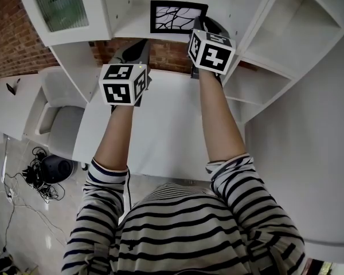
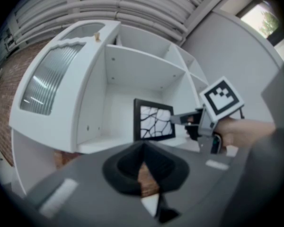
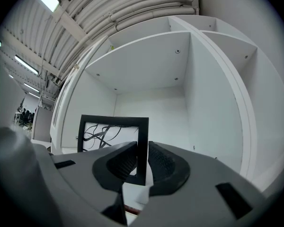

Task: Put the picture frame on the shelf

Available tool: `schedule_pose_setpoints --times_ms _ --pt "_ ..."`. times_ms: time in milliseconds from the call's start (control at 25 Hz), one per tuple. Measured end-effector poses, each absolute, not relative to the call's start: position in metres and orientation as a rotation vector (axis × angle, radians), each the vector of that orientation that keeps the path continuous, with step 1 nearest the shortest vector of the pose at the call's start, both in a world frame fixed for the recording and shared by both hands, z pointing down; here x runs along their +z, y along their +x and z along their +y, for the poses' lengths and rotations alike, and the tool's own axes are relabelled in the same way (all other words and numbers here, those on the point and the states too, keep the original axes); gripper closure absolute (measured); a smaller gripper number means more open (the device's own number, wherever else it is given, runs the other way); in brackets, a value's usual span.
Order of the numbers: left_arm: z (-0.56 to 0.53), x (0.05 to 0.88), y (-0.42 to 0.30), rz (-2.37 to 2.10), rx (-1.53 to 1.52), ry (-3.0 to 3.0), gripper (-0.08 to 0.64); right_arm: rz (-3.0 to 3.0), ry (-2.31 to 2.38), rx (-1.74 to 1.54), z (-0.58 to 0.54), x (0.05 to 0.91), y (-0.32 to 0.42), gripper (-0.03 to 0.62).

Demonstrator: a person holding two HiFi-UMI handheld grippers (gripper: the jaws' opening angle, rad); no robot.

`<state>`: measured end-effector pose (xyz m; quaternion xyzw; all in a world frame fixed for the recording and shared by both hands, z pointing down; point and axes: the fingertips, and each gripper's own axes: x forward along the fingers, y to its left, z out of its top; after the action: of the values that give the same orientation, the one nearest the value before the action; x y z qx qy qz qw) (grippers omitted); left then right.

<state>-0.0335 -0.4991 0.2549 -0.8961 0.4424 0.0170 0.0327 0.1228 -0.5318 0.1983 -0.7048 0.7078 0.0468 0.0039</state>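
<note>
A black picture frame [image 1: 178, 17] with a white print of dark branching lines stands upright in the white shelf's [image 1: 132, 4] open compartment. My right gripper [image 1: 202, 26] is shut on the frame's right edge. In the right gripper view that edge bar [image 3: 142, 145] sits between both ribbed pads, with the picture frame [image 3: 111, 134] extending left. The left gripper view shows the frame [image 2: 154, 121] low over the shelf board [image 2: 104, 143], held by the right gripper [image 2: 181, 119]. My left gripper [image 1: 136, 50] hangs lower left of the frame, shut and empty.
A cabinet door [image 1: 60, 4] with ribbed glass stands open left of the compartment. More white shelves [image 1: 298, 22] run to the right. Below lies a white table [image 1: 160, 130], with a grey chair [image 1: 57, 119], a brick wall [image 1: 6, 27] and floor cables [image 1: 37, 171] at the left.
</note>
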Motion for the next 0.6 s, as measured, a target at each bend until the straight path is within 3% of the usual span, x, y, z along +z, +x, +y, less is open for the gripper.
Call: schedule_pose_setpoints --times_ms 600 --pt "-0.5028 0.2604 -0.0371 1.373 0.055 -2.769 0.554 2.234 -2.187 0.145 -0.5306 0.204 0.1227 0.528"
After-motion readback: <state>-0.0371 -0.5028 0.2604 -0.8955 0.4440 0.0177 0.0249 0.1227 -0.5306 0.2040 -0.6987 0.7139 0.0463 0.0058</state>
